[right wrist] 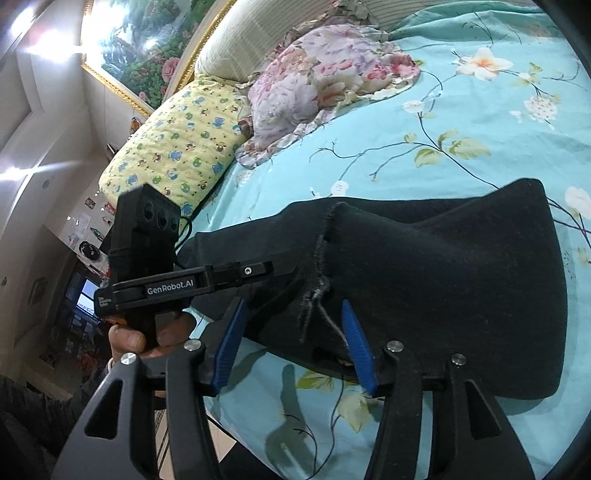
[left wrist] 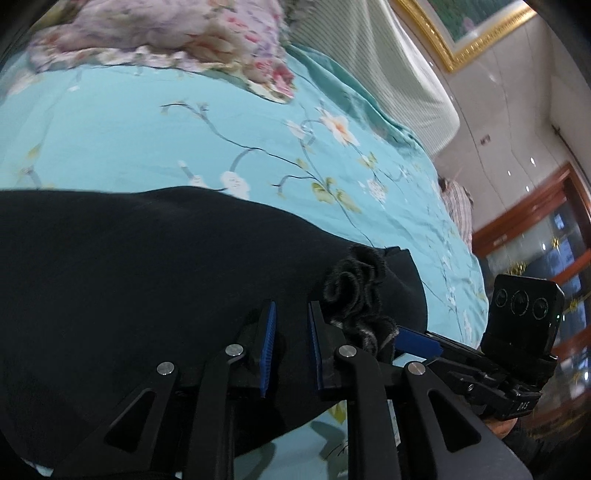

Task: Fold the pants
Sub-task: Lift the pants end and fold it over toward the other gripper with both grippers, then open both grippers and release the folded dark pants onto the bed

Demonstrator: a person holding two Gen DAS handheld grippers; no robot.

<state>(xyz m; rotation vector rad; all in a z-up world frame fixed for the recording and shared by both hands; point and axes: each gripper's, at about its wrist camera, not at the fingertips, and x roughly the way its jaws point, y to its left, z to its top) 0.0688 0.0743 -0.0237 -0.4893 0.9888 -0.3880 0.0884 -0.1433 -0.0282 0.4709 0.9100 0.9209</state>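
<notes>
Black pants (left wrist: 147, 280) lie on turquoise floral bedsheet (left wrist: 147, 140) below gold-framed painting (left wrist: 476, 26).

Home bedroom, floral bedsheet (left wrist: 147, 140), pillows (right wrist: 177, 144), headboard (left wrist: 388, 55), gold-framed painting (right wrist: 133, 51)

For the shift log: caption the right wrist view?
Open right gripper straddles black cotton pants' frayed edge on turquoise floral bedsheet.

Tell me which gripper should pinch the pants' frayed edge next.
Right. The right gripper is open with the frayed edge of the pants between its fingers; the left gripper sits narrower over flat cloth.
</notes>
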